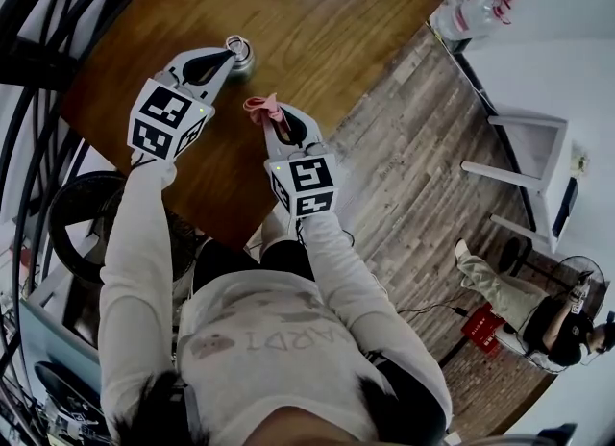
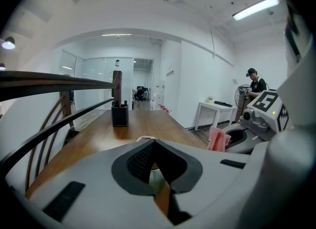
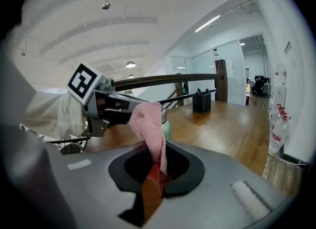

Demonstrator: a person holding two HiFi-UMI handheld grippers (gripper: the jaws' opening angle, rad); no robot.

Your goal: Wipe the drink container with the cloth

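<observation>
Clamping the drink container [image 1: 241, 60] at its tips, the left gripper [image 1: 228, 51] needed a steady hold; the right gripper [image 1: 277, 119], pinching the cloth [image 1: 258, 105] just beside it, should have pressed fabric flat.

We see a long wooden surface [image 1: 317, 12] with a black pen holder [image 2: 120, 115] standing upright far down it, and a dark curved railing [image 2: 49, 77] running along one side. Beside the surface lies a grey plank floor [image 1: 423, 175], where clear plastic bottles [image 1: 476, 2] are grouped together. Further off we see a white table [image 2: 216, 105], with a person in a dark cap [image 2: 255, 84] near it.
</observation>
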